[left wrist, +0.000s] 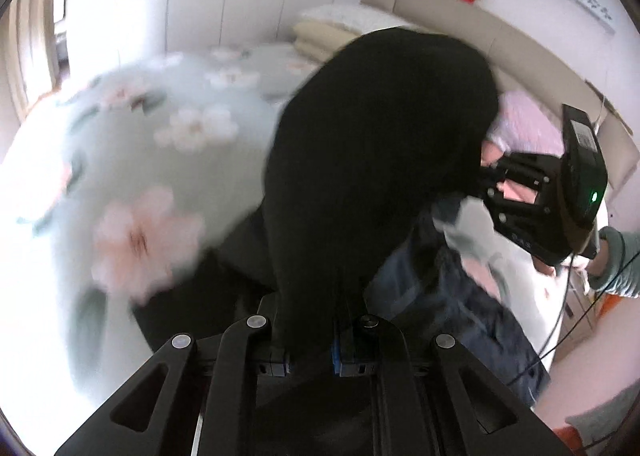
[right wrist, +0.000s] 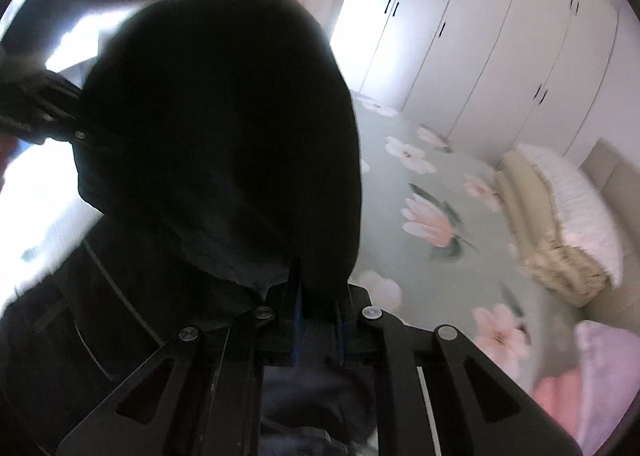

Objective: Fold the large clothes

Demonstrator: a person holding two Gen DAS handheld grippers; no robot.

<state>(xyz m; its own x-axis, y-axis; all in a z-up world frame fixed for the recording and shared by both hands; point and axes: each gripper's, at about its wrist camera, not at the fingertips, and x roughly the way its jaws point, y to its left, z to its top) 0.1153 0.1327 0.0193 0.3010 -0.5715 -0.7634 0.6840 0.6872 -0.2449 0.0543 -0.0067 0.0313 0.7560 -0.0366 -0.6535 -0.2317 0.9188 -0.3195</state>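
Note:
A large black garment [left wrist: 380, 135] is lifted above the bed and stretched between both grippers. In the left wrist view, my left gripper [left wrist: 312, 320] is shut on one bunched edge of it, and the cloth hides the fingertips. My right gripper [left wrist: 486, 175] is at the right, pinching the garment's other edge. In the right wrist view, the right gripper [right wrist: 318, 296] is shut on the black garment [right wrist: 224, 115], which fills the middle of the view. The left gripper [right wrist: 76, 127] clamps its far side at the left. The lower part of the garment [right wrist: 100, 296] hangs in dark folds.
The bed [left wrist: 160, 135] has a pale green floral sheet [right wrist: 440, 191]. Folded blankets and a pillow [right wrist: 552, 223] lie near the beige headboard [left wrist: 460, 15]. A blue denim garment [left wrist: 460, 296] and pink clothes [right wrist: 560, 388] lie nearby. White wardrobes [right wrist: 480, 35] stand behind. A green-sleeved hand [left wrist: 616, 256] holds the right gripper.

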